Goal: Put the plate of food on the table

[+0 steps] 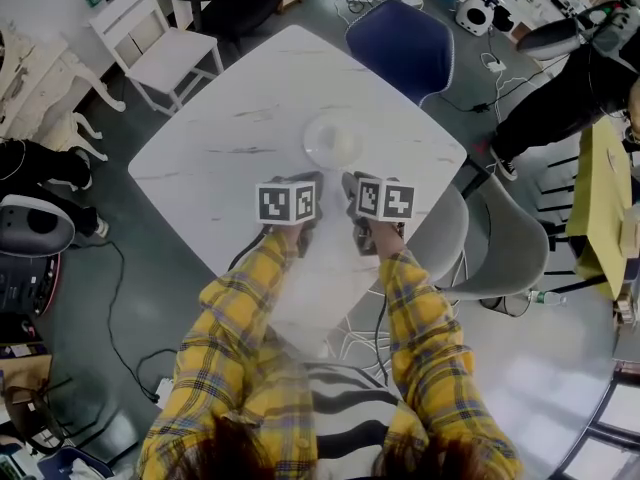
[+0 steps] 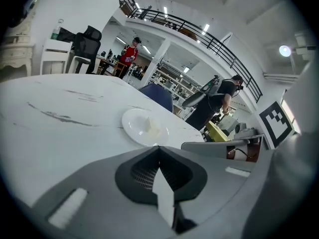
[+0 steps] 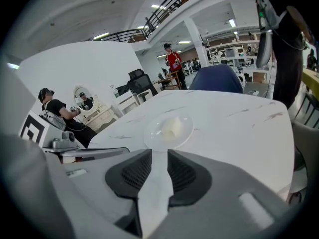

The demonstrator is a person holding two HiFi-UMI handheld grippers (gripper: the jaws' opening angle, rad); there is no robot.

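Observation:
A white plate (image 1: 333, 140) with a pale lump of food (image 1: 341, 146) rests on the white marble table (image 1: 220, 138), right of its middle. Both grippers hover just short of the plate's near rim, side by side and apart from it. My left gripper (image 1: 312, 184) has its tips together with nothing held; in the left gripper view (image 2: 159, 147) the plate (image 2: 145, 127) lies ahead of it. My right gripper (image 1: 352, 184) shows a narrow gap between its jaws (image 3: 155, 151), with only bare table showing through it. The plate (image 3: 168, 129) sits just beyond.
A blue chair (image 1: 400, 43) stands at the table's far corner, a white chair (image 1: 155, 43) at the far left, grey chairs (image 1: 510, 238) at the right. A person in black (image 1: 560, 98) stands at the upper right. Cables lie on the floor (image 1: 130, 358).

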